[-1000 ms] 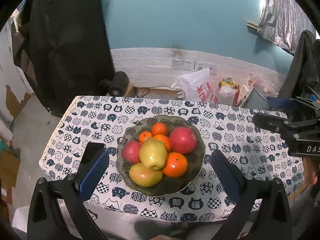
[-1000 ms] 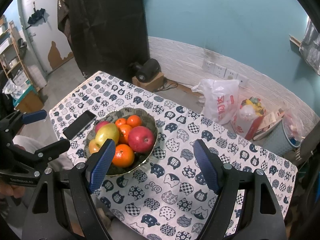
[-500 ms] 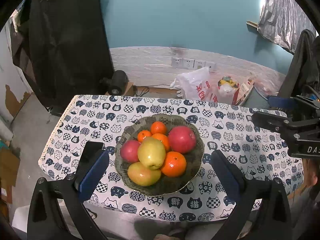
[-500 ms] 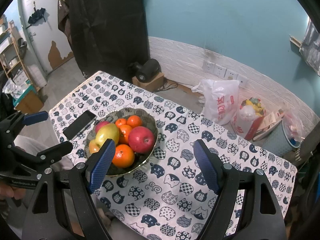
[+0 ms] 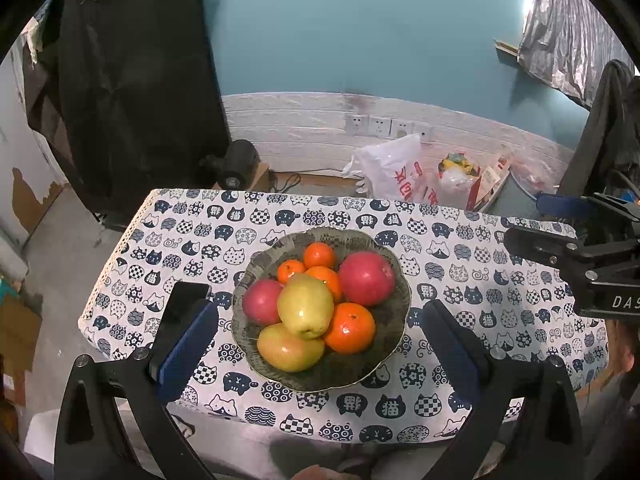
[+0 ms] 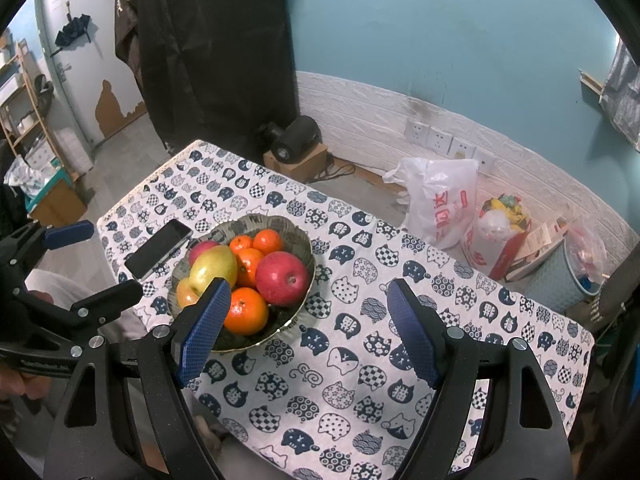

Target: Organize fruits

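Teal wall (image 5: 360,32) w/ white panel strip along its base, black curtain (image 5: 132,80) at the left, bags on the floor behind. Table (image 5: 460,248) carries a cat-print cloth; far edge and left edge are in view, near edge runs just under the tools. Lots of open cloth to the right of the bowl (image 6: 296,236) in the right wrist view; the left side is tighter, w/ a black phone (image 6: 158,248) lying flat just beside the bowl.

Left tool (image 5: 320,340) hangs over the near edge, angled down at the bowl, jaws wide, nothing btwn them; the bowl shows in the gap. Right tool (image 6: 308,328) also angled down, jaws wide and empty, left pad overlapping the bowl's near rim in view, the rest of the gap over bare cloth. Each tool shows at the side of the other's view.

Bowl sits about mid-table, dark patterned, scalloped rim. Inside, piled and touching: big red apple (image 5: 367,278) at the right, yellow-green pear (image 5: 306,306) on top at centre, a second pear-like fruit (image 5: 290,346) at the near rim, smaller red apple (image 5: 262,300) at the left, large orange (image 5: 350,328) near right, three small oranges (image 5: 319,255) at the back.
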